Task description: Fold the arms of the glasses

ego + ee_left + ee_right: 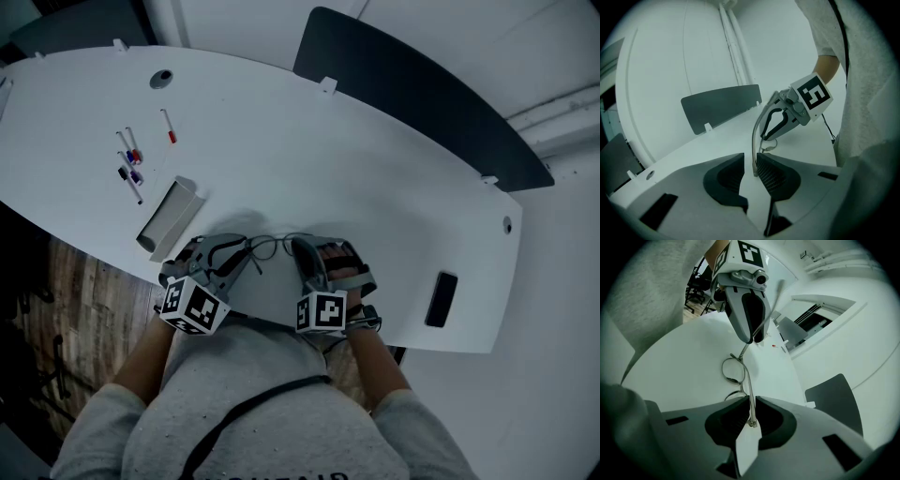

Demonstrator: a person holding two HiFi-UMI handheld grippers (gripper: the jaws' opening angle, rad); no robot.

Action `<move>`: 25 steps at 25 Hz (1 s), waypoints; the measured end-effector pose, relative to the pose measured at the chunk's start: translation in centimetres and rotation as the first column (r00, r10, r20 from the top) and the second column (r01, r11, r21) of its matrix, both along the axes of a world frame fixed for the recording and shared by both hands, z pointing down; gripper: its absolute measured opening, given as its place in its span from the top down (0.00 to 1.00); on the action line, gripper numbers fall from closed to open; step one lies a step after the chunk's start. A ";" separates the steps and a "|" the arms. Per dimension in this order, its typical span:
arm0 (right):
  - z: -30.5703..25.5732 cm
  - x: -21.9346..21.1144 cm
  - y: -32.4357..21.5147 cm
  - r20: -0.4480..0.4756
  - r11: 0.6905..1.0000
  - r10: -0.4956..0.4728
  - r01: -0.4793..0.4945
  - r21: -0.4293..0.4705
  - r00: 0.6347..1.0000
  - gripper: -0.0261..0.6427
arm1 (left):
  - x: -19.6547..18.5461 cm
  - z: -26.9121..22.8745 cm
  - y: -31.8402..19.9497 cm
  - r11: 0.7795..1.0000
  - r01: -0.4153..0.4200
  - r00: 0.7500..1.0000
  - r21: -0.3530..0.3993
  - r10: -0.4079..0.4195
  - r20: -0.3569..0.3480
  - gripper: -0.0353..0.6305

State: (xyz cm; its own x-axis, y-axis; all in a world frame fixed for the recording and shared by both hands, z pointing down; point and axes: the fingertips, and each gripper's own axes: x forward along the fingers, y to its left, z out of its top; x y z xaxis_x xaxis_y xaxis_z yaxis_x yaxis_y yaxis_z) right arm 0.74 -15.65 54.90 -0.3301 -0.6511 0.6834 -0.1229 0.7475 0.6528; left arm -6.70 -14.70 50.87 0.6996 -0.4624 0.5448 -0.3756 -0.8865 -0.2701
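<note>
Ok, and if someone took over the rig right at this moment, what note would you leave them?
Left tool: open; one temple arm sits between its pads, touching just one of them.
Right tool: shut on the other temple arm.
Glasses: spanning between both tools, at the near edge of the table; I can't tell whether they are resting on it or lifted.
Done: nothing yet; both arms are unfolded.
Left: fold each arm in against the lenses.

left claw [750,164] seemingly ajar, right [751,405] clamped
</note>
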 end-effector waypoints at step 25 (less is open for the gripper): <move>0.5 3.1 -0.4 0.328 0.890 0.385 -0.253 -0.380 0.863 0.85 | 0.3 -2.2 0.2 0.998 -0.023 1.000 0.063 0.024 -0.019 0.90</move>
State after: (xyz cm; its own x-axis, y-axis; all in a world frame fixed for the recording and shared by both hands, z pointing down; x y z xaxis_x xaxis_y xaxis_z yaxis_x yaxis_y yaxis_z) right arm 3.79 -16.07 55.36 -0.4188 -0.5396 0.7304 -0.5812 0.7773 0.2409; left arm -6.35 -14.46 48.71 0.7208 -0.4785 0.5014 -0.3607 -0.8767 -0.3182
